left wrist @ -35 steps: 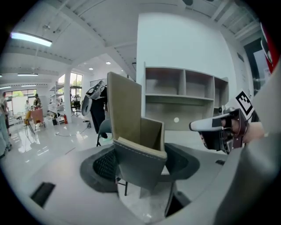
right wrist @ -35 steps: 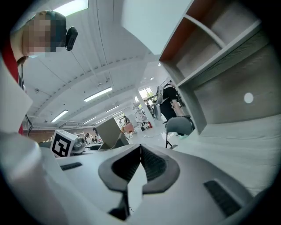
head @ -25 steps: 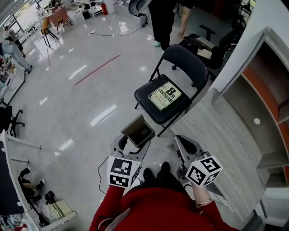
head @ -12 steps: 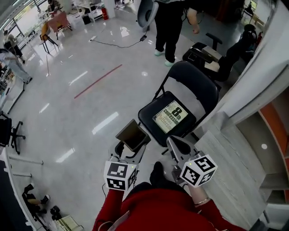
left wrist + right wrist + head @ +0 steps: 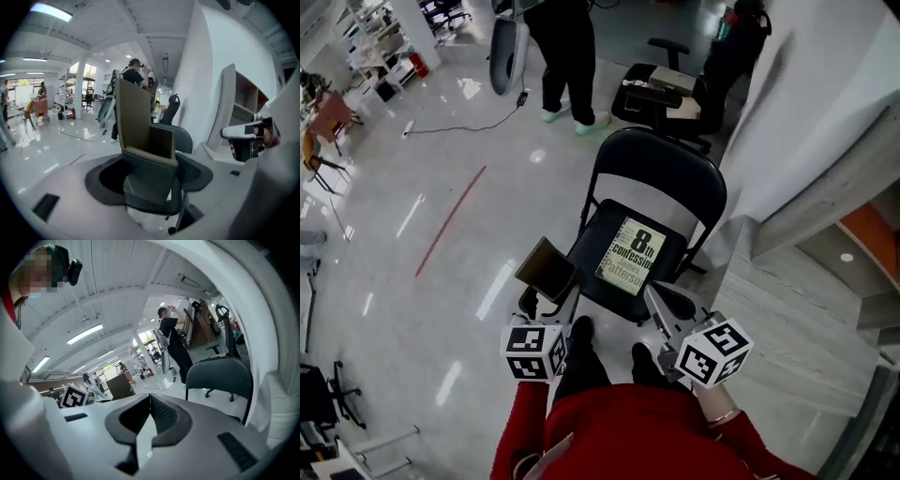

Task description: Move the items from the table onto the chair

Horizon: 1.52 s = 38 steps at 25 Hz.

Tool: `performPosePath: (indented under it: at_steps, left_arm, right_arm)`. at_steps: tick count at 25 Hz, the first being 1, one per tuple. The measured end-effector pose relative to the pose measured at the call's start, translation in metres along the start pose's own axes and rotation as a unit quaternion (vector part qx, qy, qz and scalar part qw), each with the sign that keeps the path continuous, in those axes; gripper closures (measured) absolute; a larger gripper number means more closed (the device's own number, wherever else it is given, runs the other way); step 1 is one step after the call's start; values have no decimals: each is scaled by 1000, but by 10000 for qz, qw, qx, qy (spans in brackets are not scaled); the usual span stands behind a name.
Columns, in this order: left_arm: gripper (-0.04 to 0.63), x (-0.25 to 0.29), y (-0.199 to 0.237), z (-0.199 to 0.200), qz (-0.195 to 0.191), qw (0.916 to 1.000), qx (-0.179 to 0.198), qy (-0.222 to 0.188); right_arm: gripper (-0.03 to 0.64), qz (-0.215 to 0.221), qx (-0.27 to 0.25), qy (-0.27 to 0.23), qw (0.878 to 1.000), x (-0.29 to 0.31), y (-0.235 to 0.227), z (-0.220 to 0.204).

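Glossy floor surrounds the chair; left hand-held gripper clamps a brown box, right hand-held gripper closed empty.

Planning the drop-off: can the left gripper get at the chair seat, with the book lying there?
Probably yes: the left gripper, shut on a brown box, is beside the chair; the book leaves bare seat there.

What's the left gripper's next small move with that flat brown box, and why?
Probably carry the flat brown box forward over the seat of the black folding chair: the left gripper clamps it short, with room beside the pale printed book.
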State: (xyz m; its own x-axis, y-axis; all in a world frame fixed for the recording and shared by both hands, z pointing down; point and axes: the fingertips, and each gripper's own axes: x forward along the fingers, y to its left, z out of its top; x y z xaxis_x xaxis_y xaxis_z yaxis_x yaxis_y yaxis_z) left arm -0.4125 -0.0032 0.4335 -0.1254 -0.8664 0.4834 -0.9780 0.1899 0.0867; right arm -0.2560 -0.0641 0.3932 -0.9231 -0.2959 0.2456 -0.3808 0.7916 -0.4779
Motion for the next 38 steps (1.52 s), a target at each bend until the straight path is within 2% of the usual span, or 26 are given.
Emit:
performPosePath:
  at_steps: [3,7,14,19,22,26,32,38]
  left_arm:
    - [275,35,14,11,-630,9972,392,122]
    - [275,72,29,25,-1271,9876,897,215]
    - [275,118,26,19,-1830,9745,1220,440]
    - [275,166,34,-10,-1903,9699,1410,570]
    - [275,204,40,-45,-1881,9691,1395,768]
    - [275,249,47,-95,-1665,9691,1538,972]
    - [275,308,55,-164,-1354,9722,1523,1154]
    - [275,349,60,-192,-1038,9776,1439,1128]
  right_arm:
    - [601,-664,205,-278,9972,21,-11,7]
    - [601,-1319,237,-574,9893,43,-16,20]
    - [601,-2130,592,-633,9732,48,-42,-2]
    - [601,-2441,790,-685,9641,53,-66,-16]
    - [601,-2567,828,-654,9607,63,-85,-30]
    - [601,-2584,749,-588,9613,84,-111,-53]
    - [601,-2619,959,-586,9585,102,-138,-99]
    - [601,-2670,1049,-539,9565,101,-156,-124]
